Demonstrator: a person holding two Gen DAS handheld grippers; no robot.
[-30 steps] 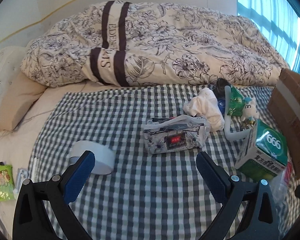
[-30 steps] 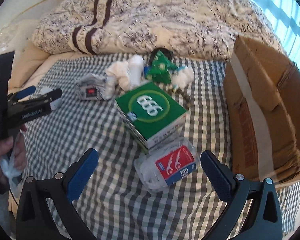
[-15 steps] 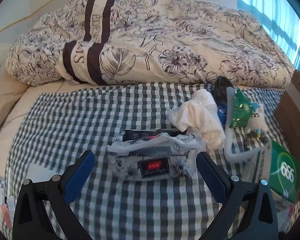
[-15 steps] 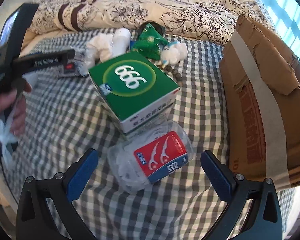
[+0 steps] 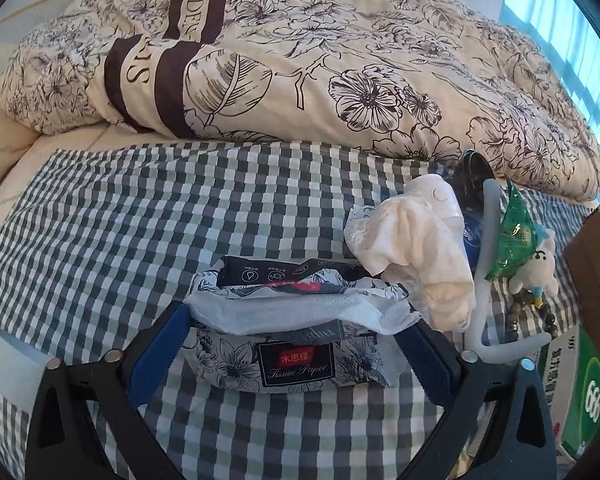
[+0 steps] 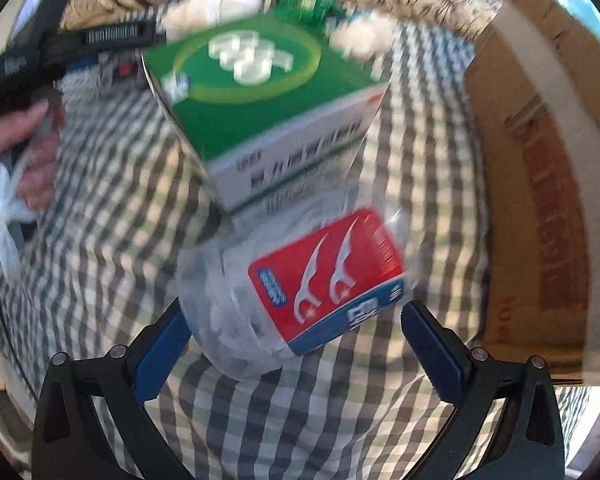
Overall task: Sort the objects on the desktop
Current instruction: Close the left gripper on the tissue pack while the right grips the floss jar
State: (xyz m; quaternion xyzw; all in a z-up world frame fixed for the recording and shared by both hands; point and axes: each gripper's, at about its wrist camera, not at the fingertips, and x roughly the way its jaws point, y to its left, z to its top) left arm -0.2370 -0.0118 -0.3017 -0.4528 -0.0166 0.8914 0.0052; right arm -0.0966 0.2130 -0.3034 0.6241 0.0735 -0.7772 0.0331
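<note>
The left gripper (image 5: 290,354) straddles the tissue pack (image 5: 288,344), its long axis crosswise between wide fingers, while the right gripper (image 6: 296,346) gapes around the floss bag (image 6: 292,284).

Pretty clearly a bedroom at home. There's a bed (image 5: 60,216) with a rumpled floral duvet (image 5: 300,60). A gingham sheet (image 5: 180,220) covers the mattress.

1. The checked cloth (image 5: 140,232) is soft, matt woven fabric, lightly rumpled.
2. The tissue pack (image 5: 292,356) has a thin, crinkled plastic wrapper with a slight sheen; soft white paper shows at its open top.
3. The floss-pick bag (image 6: 300,292) is clear, glossy plastic with a smooth printed label.
4. The green box (image 6: 268,120) is smooth printed card.
5. The cardboard box (image 6: 540,184) is matt, rough brown board.
</note>
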